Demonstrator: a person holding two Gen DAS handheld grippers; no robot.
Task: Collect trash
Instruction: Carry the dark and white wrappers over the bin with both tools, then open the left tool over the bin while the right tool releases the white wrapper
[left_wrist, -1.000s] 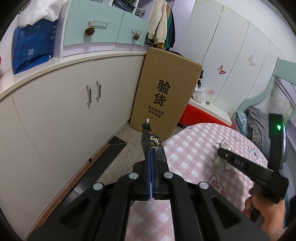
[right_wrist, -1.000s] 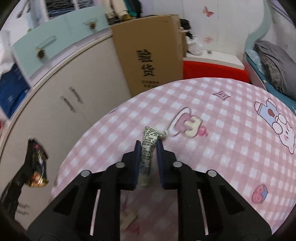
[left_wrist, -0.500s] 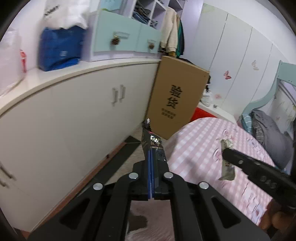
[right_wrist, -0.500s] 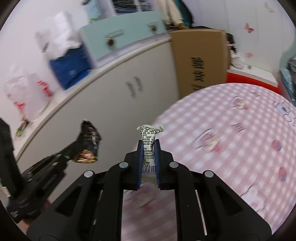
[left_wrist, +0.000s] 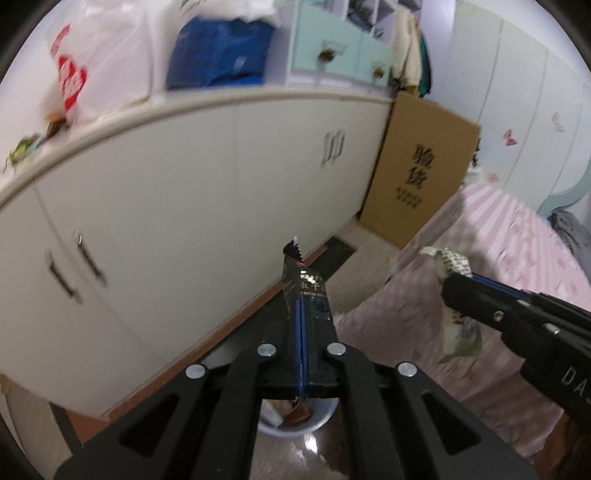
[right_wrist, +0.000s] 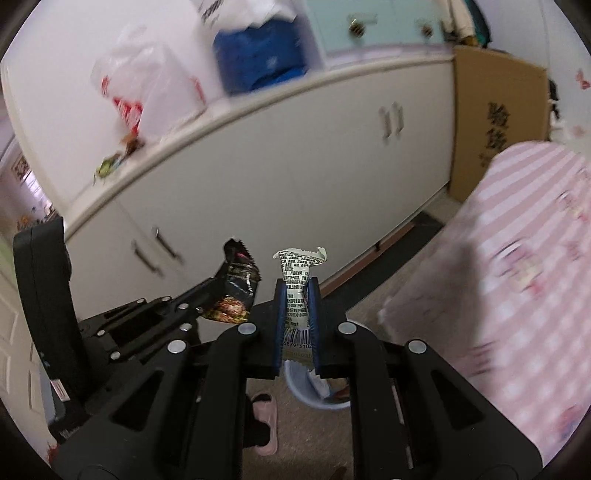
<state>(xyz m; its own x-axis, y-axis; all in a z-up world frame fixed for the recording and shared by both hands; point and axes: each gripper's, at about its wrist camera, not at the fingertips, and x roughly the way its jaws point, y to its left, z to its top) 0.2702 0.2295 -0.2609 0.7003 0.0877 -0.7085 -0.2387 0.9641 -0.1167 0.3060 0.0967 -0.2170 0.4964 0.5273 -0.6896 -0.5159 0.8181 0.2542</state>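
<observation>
- Carrying two bits of trash past the long white cupboard (left_wrist: 192, 206) and away from the pink checked surface (right_wrist: 524, 280) is the job right now.
- The round bin (right_wrist: 317, 391) sits on the floor, just below both tools; both bits should end up right over its opening.
- The left gripper (left_wrist: 303, 332) has its jaws shut tight on the dark wrapper (left_wrist: 304, 288), which sticks up.
- The right gripper (right_wrist: 298, 317) has its jaws narrow, pinching the white wrapper (right_wrist: 297, 280).
- Best to stop over the bin first, tip the tools down, then let go, so the light wrappers don't drift past the rim.
</observation>
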